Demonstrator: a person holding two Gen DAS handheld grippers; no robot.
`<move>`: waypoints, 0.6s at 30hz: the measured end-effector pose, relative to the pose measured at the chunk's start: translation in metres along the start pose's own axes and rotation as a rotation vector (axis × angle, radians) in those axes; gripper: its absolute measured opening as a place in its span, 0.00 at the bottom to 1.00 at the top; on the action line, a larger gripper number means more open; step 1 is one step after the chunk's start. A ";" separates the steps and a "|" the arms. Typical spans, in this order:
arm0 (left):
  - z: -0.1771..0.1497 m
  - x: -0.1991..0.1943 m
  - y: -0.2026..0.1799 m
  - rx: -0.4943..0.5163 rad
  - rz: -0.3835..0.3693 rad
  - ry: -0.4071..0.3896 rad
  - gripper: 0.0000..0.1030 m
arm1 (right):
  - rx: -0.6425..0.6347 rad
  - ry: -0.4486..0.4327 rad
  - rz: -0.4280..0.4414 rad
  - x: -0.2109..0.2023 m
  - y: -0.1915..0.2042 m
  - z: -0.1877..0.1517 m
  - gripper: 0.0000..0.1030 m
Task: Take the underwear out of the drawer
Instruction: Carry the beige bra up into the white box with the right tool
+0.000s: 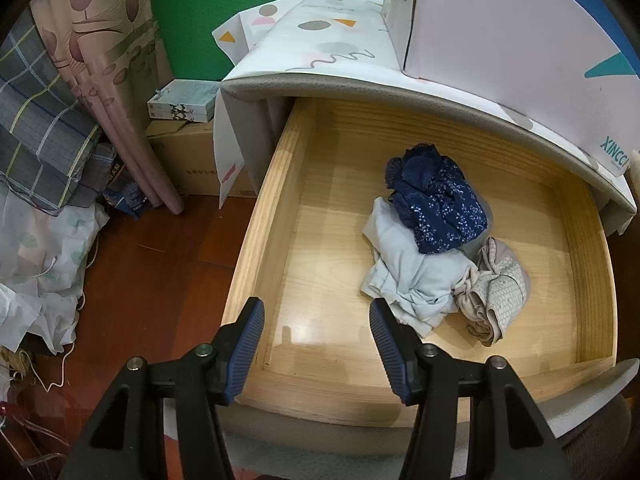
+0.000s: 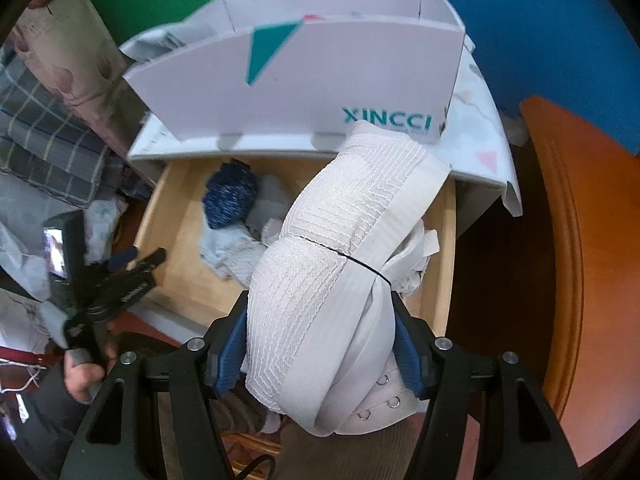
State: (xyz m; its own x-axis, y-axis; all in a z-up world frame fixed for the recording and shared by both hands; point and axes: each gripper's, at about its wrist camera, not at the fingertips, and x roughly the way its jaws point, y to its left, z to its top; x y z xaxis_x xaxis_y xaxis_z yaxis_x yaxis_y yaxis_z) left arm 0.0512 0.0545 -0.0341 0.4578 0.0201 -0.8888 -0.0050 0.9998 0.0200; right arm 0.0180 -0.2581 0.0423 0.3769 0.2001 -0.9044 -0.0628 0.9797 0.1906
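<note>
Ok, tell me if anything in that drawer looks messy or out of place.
The garments left in the drawer lie crumpled in a loose heap: navy floral underwear on top of a pale blue piece, and a beige patterned piece beside it. None is folded. Nothing looks damaged.

A white box (image 2: pixel 296 92) w/ teal triangle & "XINCCI" lettering is sitting on the patterned cover (image 1: pixel 316 40) over the cabinet top, at 12 o'clock in the right wrist view. A pink leaf-print curtain (image 1: pixel 108 72) is hanging at 10 o'clock in the left wrist view, w/ plaid bedding (image 1: pixel 36 128) bunching just beside it at 9. A cardboard carton (image 1: pixel 188 156) is standing on the red-brown wood floor (image 1: pixel 160 264) nr the curtain's foot, two slim boxes (image 1: pixel 180 100) lying stacked on top. Crumpled pale fabric (image 1: pixel 44 256) & a thin white cable are trailing at 8. An orange wooden panel (image 2: pixel 576 248) is showing at 3 in the right wrist view.
</note>
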 end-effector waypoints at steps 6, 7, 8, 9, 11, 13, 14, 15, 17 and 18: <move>-0.001 -0.001 0.001 -0.002 -0.001 -0.002 0.55 | -0.034 -0.058 -0.002 -0.027 0.014 0.010 0.58; -0.001 -0.001 0.001 -0.004 -0.001 -0.002 0.55 | -0.036 -0.065 -0.001 -0.030 0.015 0.012 0.58; -0.001 -0.001 0.001 -0.006 -0.003 -0.003 0.55 | -0.041 -0.075 0.000 -0.036 0.016 0.014 0.58; -0.001 -0.002 0.002 -0.012 -0.003 -0.006 0.55 | -0.042 -0.087 0.001 -0.042 0.015 0.016 0.58; -0.001 -0.003 0.005 -0.025 -0.007 -0.015 0.55 | -0.039 -0.106 -0.001 -0.043 0.020 0.023 0.58; -0.001 -0.002 0.007 -0.034 -0.016 -0.010 0.55 | -0.040 -0.133 -0.008 -0.053 0.020 0.034 0.58; -0.001 -0.002 0.008 -0.037 -0.016 -0.008 0.55 | -0.039 -0.145 -0.011 -0.056 0.020 0.040 0.58; -0.001 -0.002 0.008 -0.040 -0.017 -0.009 0.55 | -0.038 -0.157 -0.015 -0.060 0.020 0.047 0.58; -0.001 -0.002 0.009 -0.042 -0.019 -0.011 0.55 | -0.031 -0.185 -0.023 -0.068 0.018 0.065 0.58; -0.001 -0.003 0.009 -0.043 -0.020 -0.013 0.55 | -0.030 -0.194 -0.026 -0.070 0.019 0.073 0.58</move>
State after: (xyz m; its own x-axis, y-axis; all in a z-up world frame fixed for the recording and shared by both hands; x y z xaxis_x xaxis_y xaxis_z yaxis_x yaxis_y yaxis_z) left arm 0.0492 0.0638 -0.0319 0.4694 0.0006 -0.8830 -0.0338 0.9993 -0.0173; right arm 0.0579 -0.2551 0.1373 0.5495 0.1705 -0.8179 -0.0770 0.9851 0.1535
